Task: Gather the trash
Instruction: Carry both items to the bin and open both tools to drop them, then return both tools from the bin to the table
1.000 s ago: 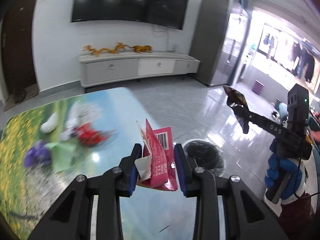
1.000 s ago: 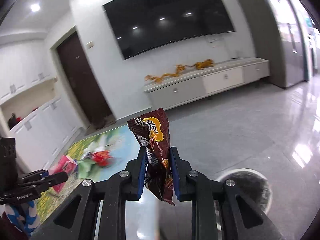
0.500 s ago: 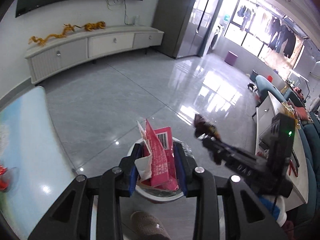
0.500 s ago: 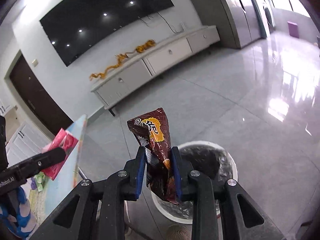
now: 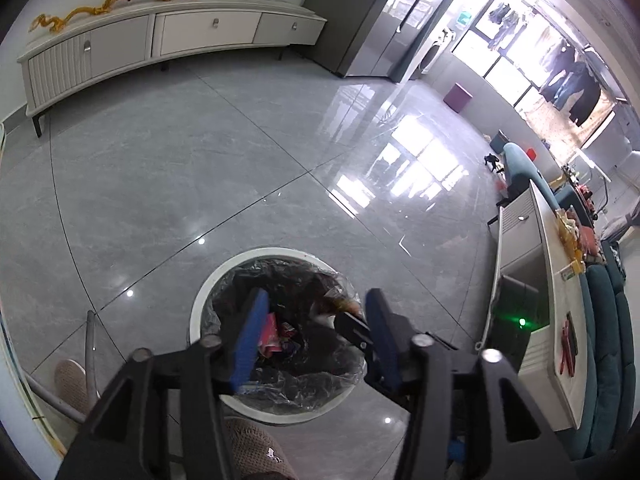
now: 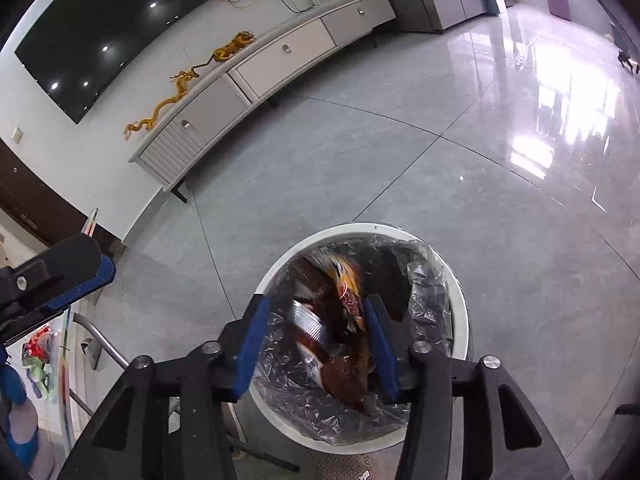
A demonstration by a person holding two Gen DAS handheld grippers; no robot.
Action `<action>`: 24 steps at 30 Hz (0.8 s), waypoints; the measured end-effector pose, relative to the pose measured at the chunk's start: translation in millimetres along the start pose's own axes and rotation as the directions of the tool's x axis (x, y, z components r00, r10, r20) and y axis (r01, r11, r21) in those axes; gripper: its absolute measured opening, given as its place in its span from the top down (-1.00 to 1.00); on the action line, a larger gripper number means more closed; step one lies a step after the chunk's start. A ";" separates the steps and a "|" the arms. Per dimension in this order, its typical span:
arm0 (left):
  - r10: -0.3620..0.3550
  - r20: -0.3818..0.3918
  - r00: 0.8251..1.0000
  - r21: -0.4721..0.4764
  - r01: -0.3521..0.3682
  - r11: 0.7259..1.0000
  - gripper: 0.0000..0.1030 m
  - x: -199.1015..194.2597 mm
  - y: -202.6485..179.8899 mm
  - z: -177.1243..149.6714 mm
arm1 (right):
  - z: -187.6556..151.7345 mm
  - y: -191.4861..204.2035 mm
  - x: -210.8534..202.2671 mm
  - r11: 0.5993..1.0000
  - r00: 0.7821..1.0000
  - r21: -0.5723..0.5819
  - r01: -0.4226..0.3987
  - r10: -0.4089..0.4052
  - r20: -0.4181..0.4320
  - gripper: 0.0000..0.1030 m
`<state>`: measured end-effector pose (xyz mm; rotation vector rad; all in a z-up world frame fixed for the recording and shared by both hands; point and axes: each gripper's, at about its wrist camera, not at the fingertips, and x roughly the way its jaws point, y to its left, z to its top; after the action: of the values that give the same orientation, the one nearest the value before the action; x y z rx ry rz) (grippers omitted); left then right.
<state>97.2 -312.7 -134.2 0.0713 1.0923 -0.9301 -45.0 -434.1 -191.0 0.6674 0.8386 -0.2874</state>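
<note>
A white round bin with a black liner stands on the floor right under both grippers. My left gripper hangs over it with its jaws opening and nothing between them. The pink wrapper lies inside the bin among other trash. My right gripper is also above the bin, jaws opening. The brown snack bag is blurred between its pads, loose and dropping into the liner. One finger of the left gripper shows at the left of the right wrist view.
A low white TV cabinet runs along the far wall under a black screen. The table's edge with its picture cloth and a metal chair leg are left of the bin. A slipper is in front; a sofa and white sideboard right.
Both grippers swung from the table down over the bin and opened. The pink wrapper left the left gripper and lies in the bin; the brown bag is slipping out of the right one.
</note>
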 end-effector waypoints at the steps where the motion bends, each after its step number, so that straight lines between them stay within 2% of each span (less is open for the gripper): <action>1: -0.001 -0.001 1.000 -0.008 0.001 1.000 -0.03 1.0 0.1 0.8 | -0.2 -0.5 -0.6 1.000 1.000 -0.001 0.003 -0.003 0.001 -0.03; 4: 0.010 0.010 1.000 -0.019 -0.010 1.000 -0.03 -3.2 1.2 -0.3 | 0.6 -1.5 -5.1 1.000 1.000 -0.003 0.015 -0.015 0.010 -0.10; 8: 0.059 0.067 0.996 -0.014 -0.058 0.998 -0.03 -23.1 -0.8 -1.7 | 4.7 -1.3 -15.1 1.000 0.999 0.013 0.024 -0.024 0.041 -0.15; 11: 0.108 0.123 0.986 -0.026 -0.106 0.994 -0.03 -43.1 1.2 -5.4 | 7.4 4.5 -24.7 1.000 0.997 0.006 0.028 -0.028 0.068 -0.17; 14: 0.167 0.197 0.966 -0.052 -0.159 0.986 -0.03 -70.1 7.0 -8.8 | 11.7 21.6 -38.2 0.999 0.994 -0.022 0.036 -0.033 0.106 -0.22; 17: 0.229 0.277 0.933 -0.086 -0.214 0.973 -0.03 -101.6 14.0 -13.6 | 15.9 45.1 -54.3 0.997 0.988 -0.067 0.042 -0.031 0.152 -0.27; 21: 0.335 0.391 0.857 -0.146 -0.302 0.942 -0.03 -154.7 25.6 -25.6 | 19.4 83.2 -79.9 0.989 0.976 -0.144 0.046 -0.014 0.218 -0.35; 24: 0.385 0.439 0.812 -0.192 -0.334 0.923 -0.03 -189.7 34.0 -37.9 | 18.7 110.0 -98.1 0.982 0.965 -0.188 0.035 0.016 0.262 -0.37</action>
<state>66.8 -157.5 -17.6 -0.0354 0.6378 -0.5014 -44.1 -364.4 -59.8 0.4337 0.6063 -0.2925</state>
